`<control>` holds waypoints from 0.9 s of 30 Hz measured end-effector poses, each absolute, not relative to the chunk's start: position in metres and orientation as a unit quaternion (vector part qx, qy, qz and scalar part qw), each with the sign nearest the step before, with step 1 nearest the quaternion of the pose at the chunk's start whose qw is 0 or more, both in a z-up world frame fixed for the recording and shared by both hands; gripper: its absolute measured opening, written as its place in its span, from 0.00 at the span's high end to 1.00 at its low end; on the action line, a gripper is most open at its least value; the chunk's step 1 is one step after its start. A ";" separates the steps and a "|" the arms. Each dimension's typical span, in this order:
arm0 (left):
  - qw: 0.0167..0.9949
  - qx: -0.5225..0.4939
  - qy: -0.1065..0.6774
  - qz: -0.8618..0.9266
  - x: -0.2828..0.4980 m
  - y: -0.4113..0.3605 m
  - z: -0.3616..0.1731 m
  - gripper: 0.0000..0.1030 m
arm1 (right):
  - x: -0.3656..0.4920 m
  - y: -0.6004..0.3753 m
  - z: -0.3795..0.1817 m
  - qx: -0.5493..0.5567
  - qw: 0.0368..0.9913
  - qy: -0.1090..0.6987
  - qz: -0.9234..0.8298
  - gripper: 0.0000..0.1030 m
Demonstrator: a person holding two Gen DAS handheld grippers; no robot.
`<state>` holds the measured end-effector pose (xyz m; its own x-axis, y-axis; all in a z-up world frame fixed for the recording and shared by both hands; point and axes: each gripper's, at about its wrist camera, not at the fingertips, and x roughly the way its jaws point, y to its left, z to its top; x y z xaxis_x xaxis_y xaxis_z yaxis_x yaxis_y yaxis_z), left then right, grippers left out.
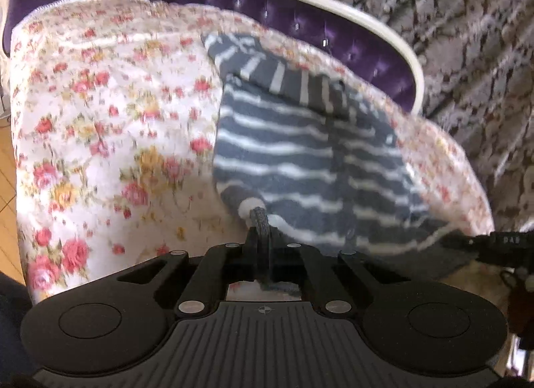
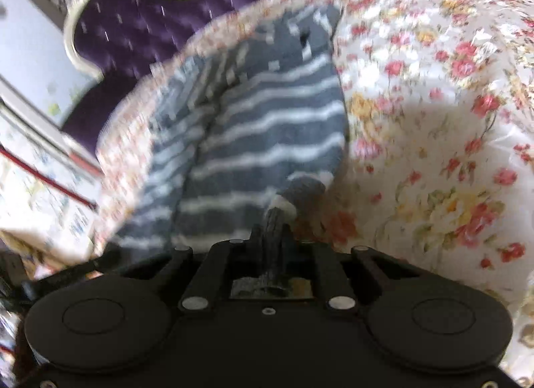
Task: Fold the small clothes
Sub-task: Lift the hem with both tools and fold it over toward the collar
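Observation:
A small grey garment with white stripes [image 1: 300,154] lies on a floral bedspread [image 1: 110,127], one sleeve folded across its top. My left gripper [image 1: 262,231] is shut on a grey edge of the garment at its near left corner. In the right wrist view the same striped garment [image 2: 260,127] lies ahead, and my right gripper [image 2: 275,227] is shut on its near right grey edge. Both views are blurred by motion.
A purple tufted headboard [image 1: 333,30] with a cream frame stands behind the bed, against a patterned grey wall [image 1: 467,37]. Wooden floor [image 1: 6,171] shows at the left. A white box-like object with red lines [image 2: 40,181] sits left of the bed.

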<state>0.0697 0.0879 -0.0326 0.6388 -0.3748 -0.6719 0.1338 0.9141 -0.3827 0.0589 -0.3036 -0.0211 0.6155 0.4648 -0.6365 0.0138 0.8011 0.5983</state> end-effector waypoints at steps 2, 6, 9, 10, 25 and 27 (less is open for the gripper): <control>0.899 -0.157 0.383 -0.143 0.073 0.089 -0.023 0.95 | 0.059 -0.308 -0.014 0.300 0.858 0.394 0.135 0.82; 0.910 -0.168 0.350 -0.146 0.085 0.090 -0.002 0.96 | 0.067 -0.311 0.005 0.321 0.870 0.345 0.145 0.83; 0.916 -0.175 0.326 -0.153 0.101 0.091 0.014 0.95 | 0.081 -0.317 0.019 0.334 0.878 0.309 0.151 0.83; 0.918 -0.177 0.319 -0.155 0.108 0.090 0.020 0.95 | 0.087 -0.319 0.024 0.338 0.880 0.297 0.152 0.83; 0.932 -0.193 0.275 -0.138 0.265 0.080 0.052 0.95 | 0.236 -0.332 0.040 0.334 0.909 0.223 0.115 0.83; 0.931 -0.190 0.283 -0.130 0.286 0.076 0.046 0.95 | 0.256 -0.334 0.030 0.332 0.909 0.231 0.105 0.83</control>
